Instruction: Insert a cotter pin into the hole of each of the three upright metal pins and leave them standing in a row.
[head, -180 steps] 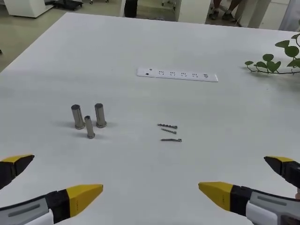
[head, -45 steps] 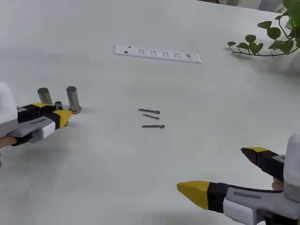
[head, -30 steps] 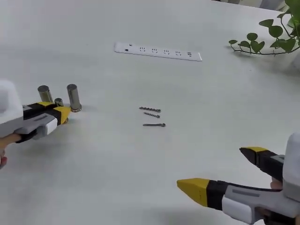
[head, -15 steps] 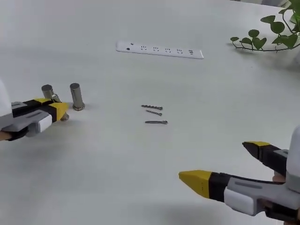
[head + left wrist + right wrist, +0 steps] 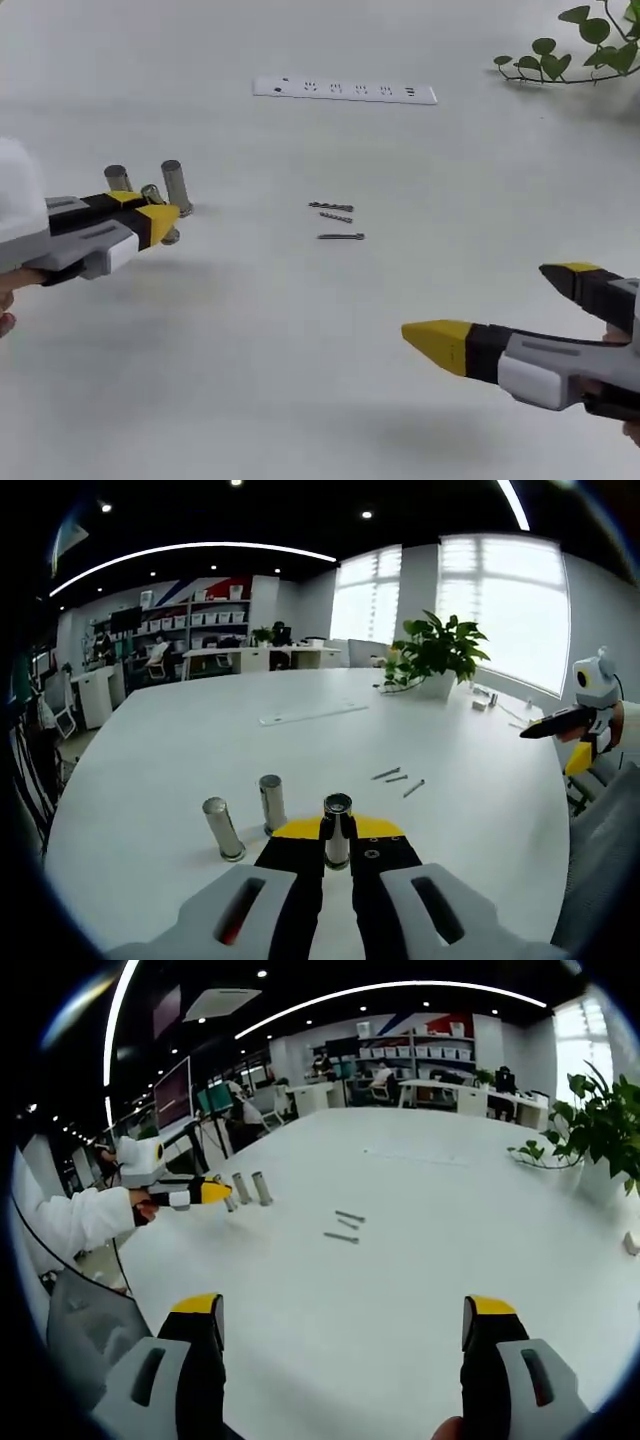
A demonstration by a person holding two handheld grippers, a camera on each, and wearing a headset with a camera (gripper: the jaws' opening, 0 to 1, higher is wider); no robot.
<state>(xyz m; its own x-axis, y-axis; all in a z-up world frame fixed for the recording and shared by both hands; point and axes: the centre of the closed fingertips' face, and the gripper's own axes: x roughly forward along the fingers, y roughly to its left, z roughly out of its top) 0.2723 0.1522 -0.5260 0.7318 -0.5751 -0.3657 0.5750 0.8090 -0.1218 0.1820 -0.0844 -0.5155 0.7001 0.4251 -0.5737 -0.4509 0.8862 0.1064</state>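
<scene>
Left gripper (image 5: 337, 832) has closed on one metal pin (image 5: 337, 812), jaws pinching it; right gripper (image 5: 343, 1308) jaws spread

No legible text, brand or number, small marks on the white power strip (image 5: 345, 91) too tiny to read

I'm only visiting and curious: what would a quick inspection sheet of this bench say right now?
Surface: white table.
Job's things: gripped pin; two free pins upright beside it; three cotter pins lying loose, none inserted.
Clutter: power strip further back.
Grippers: left gripper shut on the gripped pin; right gripper open, holding nothing.
Cables: nothing seen.
Surroundings: plant at the table's far corner; office shelves.
</scene>
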